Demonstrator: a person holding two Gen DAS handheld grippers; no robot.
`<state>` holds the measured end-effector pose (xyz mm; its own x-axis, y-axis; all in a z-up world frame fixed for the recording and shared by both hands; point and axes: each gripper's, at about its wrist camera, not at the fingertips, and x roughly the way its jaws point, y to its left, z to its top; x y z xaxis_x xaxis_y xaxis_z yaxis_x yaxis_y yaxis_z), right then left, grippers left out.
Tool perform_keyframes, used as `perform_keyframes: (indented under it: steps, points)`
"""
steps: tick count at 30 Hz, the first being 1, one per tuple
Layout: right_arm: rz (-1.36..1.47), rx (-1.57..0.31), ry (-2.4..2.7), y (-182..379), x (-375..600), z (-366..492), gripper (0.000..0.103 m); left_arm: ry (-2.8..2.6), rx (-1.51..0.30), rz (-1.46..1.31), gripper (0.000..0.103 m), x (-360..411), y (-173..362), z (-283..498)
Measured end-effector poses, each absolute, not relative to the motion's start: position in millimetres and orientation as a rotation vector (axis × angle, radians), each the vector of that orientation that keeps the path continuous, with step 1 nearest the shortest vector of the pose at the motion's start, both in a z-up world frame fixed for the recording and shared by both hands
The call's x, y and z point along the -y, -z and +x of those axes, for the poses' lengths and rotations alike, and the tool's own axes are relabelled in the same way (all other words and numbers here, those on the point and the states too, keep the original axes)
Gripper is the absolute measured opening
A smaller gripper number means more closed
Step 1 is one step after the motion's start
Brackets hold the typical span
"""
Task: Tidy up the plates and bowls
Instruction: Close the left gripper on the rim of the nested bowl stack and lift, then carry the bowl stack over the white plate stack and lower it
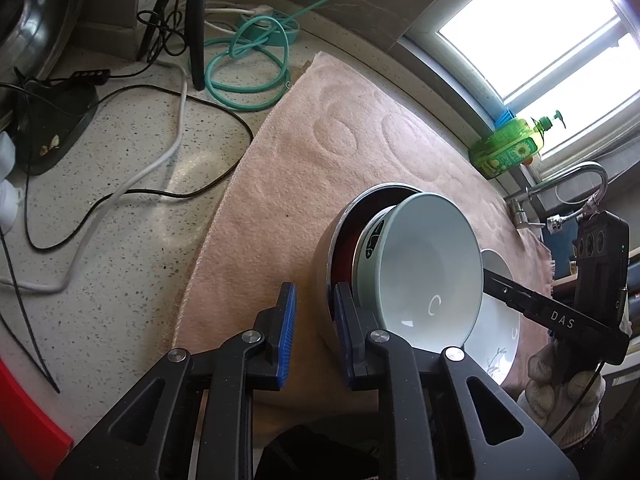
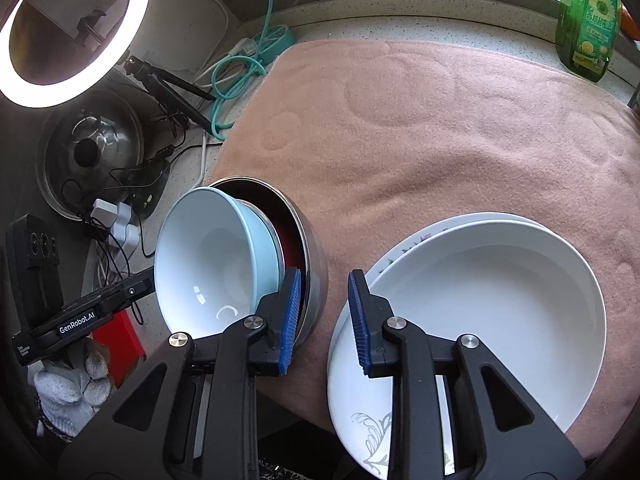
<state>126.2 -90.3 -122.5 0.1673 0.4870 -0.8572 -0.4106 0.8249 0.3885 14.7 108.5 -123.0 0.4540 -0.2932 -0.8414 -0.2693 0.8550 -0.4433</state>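
From the left wrist, the left hand-held gripper reaches down over the near side of a steel bowl standing on a pink towel spread across the speckled counter. Its jaws stand slightly apart, astride the bowl's wall. The inner pad lies against the red inside, while a strip of towel shows between the outer pad and the steel. A pale blue bowl sits nested in the steel bowl and rises out of it. Just right of the steel bowl lies a stack of white plates, with a gloved right hand beyond.

From the right wrist, the right hand-held gripper straddles the opposite wall of the steel bowl. Its jaws are also apart: one pad is tucked inside the rim beside the pale blue bowl, and the other hangs over the edge of the plates, with towel visible between it and the steel. A gloved left hand shows left of the steel bowl. A green soap bottle stands well behind it.
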Motion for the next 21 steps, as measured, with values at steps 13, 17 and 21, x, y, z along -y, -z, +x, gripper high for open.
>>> perform_keyframes:
  steps: [13, 17, 21]
  points:
    - [0.062, -1.265, -0.664, 126, 84, 126, 0.010, 0.035, -1.140, -0.556, 0.009, -100, 129, 22]
    - [0.050, -1.261, -0.660, 127, 81, 125, 0.009, 0.029, -1.142, -0.544, 0.009, -99, 129, 23]
    - [0.038, -1.260, -0.654, 126, 79, 125, 0.009, 0.027, -1.142, -0.534, 0.009, -97, 128, 24]
